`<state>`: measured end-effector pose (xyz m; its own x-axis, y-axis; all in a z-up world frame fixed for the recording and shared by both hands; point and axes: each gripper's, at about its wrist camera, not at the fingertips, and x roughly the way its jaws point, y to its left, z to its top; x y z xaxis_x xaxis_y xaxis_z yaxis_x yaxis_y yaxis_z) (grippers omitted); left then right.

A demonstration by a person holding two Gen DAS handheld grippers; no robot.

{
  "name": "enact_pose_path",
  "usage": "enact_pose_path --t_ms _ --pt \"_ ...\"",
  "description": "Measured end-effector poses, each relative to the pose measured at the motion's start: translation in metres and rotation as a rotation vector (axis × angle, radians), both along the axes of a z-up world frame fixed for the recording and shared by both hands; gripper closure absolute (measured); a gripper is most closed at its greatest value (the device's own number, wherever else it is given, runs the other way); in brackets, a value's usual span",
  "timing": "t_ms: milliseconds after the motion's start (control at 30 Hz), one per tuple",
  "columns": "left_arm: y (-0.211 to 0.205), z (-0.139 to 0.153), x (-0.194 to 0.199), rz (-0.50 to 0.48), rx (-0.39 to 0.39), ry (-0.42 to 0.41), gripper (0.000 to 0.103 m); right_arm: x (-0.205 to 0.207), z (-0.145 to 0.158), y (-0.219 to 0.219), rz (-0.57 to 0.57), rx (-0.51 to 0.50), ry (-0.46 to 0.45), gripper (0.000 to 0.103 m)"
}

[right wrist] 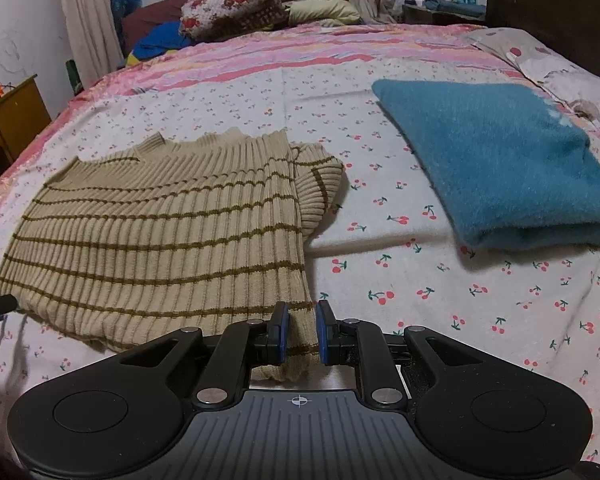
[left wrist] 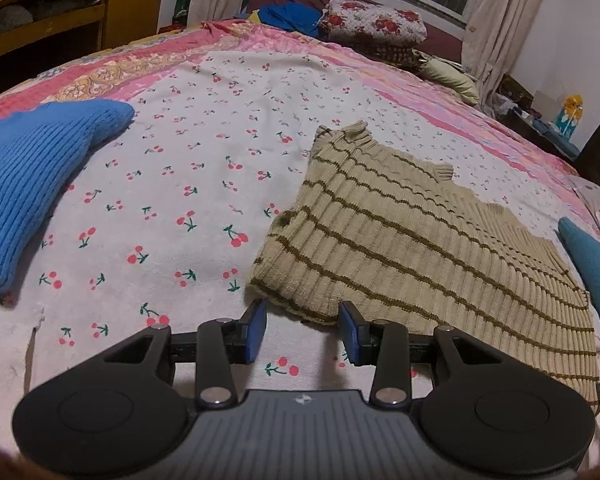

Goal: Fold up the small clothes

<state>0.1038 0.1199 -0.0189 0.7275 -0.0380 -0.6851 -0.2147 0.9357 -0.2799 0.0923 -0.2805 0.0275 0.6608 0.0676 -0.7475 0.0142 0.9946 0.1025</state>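
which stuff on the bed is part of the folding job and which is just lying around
Job: striped beige sweater, right hand-held gripper pinching its hem, left hand-held gripper, folded teal sweater, blue knit sweater.
Lying about: floral pillow, blue cloth heap, wooden shelf.

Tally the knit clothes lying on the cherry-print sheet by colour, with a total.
Beige with brown stripes: 1, the striped sweater
Bright blue: 1, the ribbed knit
Teal: 1, the folded fuzzy sweater
Total: 3
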Motion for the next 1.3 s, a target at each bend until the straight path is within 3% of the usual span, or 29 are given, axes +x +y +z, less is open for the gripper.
enact_pose_path --t_ms 1167,1300 --pt "0.005 -0.003 0.010 -0.022 -0.102 0.005 0.058 0.026 0.052 0.066 0.148 -0.096 -0.098 0.082" --pt "0.005 -0.003 0.013 -0.024 -0.132 0.011 0.057 0.032 0.058 0.090 0.210 -0.087 -0.107 0.074"
